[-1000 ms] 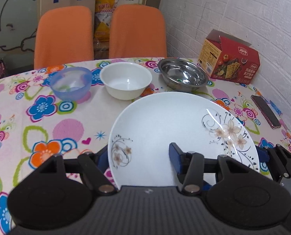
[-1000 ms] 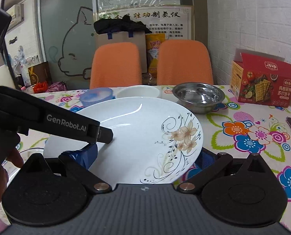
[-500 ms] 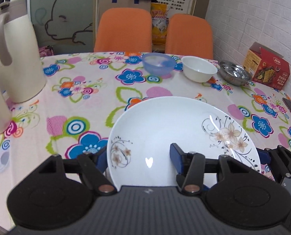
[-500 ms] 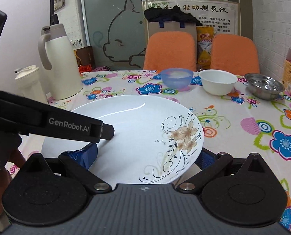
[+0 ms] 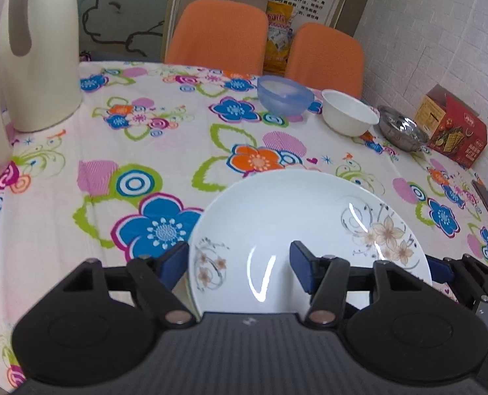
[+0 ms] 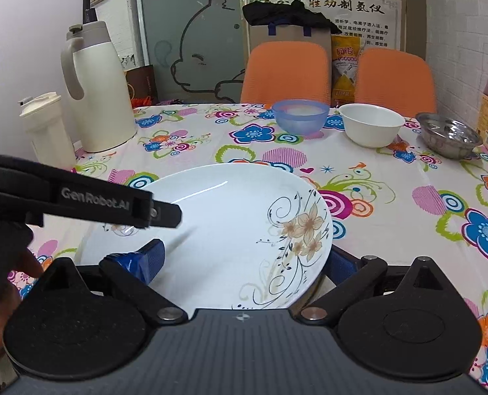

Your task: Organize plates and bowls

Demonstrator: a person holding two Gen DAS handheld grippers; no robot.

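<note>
Both tools, left (image 5: pixel 239 260) marked "GenRobot.AI", right (image 6: pixel 242 260), clamp the plate (image 6: pixel 224 223).

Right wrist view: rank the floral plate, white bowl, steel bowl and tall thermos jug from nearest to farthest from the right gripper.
1. Floral plate, held between the right gripper fingers.
2. White bowl, ahead, slightly right.
3. Steel bowl, far right, and tall thermos jug, far left: too close to call.
</note>
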